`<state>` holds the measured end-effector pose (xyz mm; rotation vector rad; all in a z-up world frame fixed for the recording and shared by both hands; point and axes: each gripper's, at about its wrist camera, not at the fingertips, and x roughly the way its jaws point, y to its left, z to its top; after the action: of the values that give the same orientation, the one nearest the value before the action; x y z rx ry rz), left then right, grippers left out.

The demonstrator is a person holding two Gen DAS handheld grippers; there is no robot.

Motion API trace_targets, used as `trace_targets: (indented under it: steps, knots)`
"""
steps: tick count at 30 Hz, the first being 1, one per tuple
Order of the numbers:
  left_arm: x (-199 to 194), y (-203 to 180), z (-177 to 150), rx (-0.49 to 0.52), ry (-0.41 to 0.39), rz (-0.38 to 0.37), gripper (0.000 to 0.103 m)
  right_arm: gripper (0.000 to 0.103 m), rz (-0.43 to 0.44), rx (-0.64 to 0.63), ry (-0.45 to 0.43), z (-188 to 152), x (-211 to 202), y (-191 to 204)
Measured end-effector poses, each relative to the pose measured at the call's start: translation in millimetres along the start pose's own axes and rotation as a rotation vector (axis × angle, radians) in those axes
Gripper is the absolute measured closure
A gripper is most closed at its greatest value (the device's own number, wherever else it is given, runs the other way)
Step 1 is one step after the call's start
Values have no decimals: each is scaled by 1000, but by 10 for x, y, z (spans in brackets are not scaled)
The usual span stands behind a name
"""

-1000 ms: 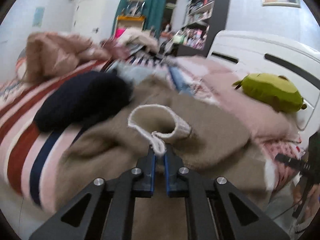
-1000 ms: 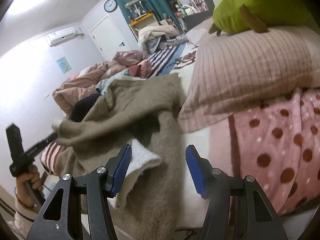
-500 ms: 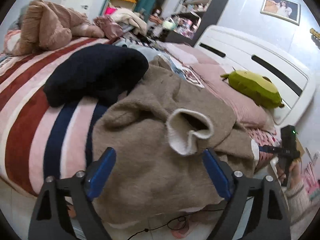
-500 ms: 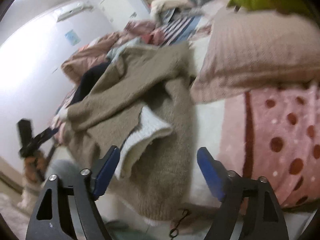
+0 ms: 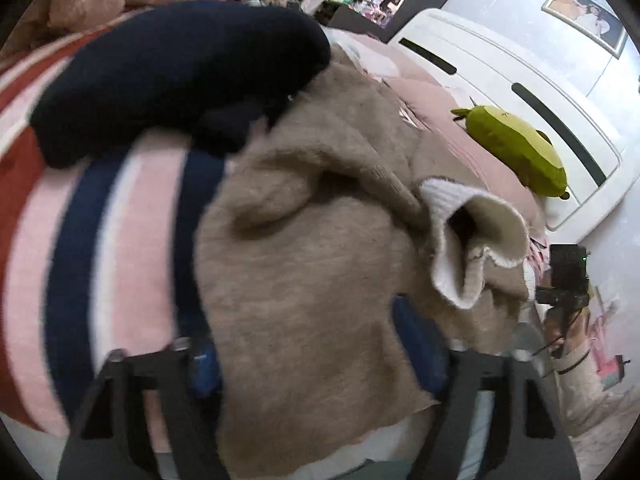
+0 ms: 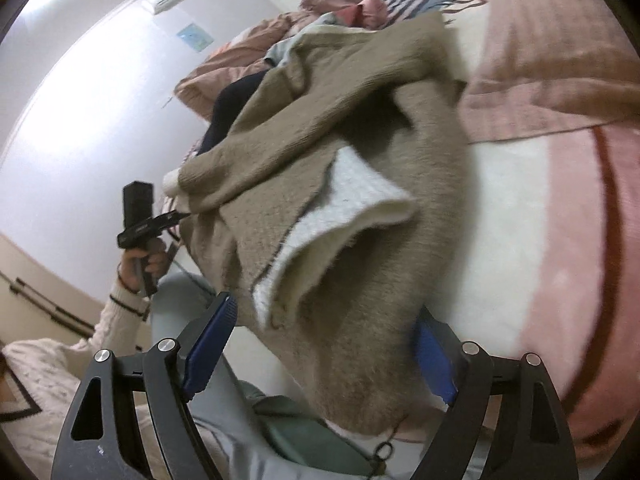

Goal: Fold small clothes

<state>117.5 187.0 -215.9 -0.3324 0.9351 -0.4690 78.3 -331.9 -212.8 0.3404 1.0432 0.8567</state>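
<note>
A tan knit sweater (image 5: 304, 264) with white cuffs lies crumpled at the near edge of the bed. One white cuff (image 5: 472, 232) stands up, loose. My left gripper (image 5: 316, 356) is open, its blue pads either side of the sweater's hem. In the right wrist view the same sweater (image 6: 360, 184) hangs over the bed edge with a white cuff (image 6: 344, 216) on top. My right gripper (image 6: 324, 356) is open with its jaws either side of the hanging hem, holding nothing. The left gripper (image 6: 176, 216) shows there at the left.
A dark navy garment (image 5: 176, 76) lies behind the sweater on a striped blanket (image 5: 120, 240). A green plush toy (image 5: 516, 148) sits on pink pillows by the white headboard (image 5: 520, 80). A pink ribbed pillow (image 6: 560, 52) and dotted pink blanket lie right.
My left gripper let go of the white cuff, opened wide and dropped to the sweater's hem. My right gripper stayed open and moved closer to the hanging hem.
</note>
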Motion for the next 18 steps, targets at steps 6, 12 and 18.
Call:
trace_targets:
  steps: [6, 12, 18]
  knots:
    - [62, -193, -69, 31, 39, -8, 73, 67, -31, -60, 19, 50, 203, 186]
    - [-99, -417, -117, 51, -4, -12, 94, 82, 26, -58, -92, 160, 126, 349]
    - [-445, -811, -71, 97, -98, -75, 94, 88, 47, -94, -229, 290, -157, 695]
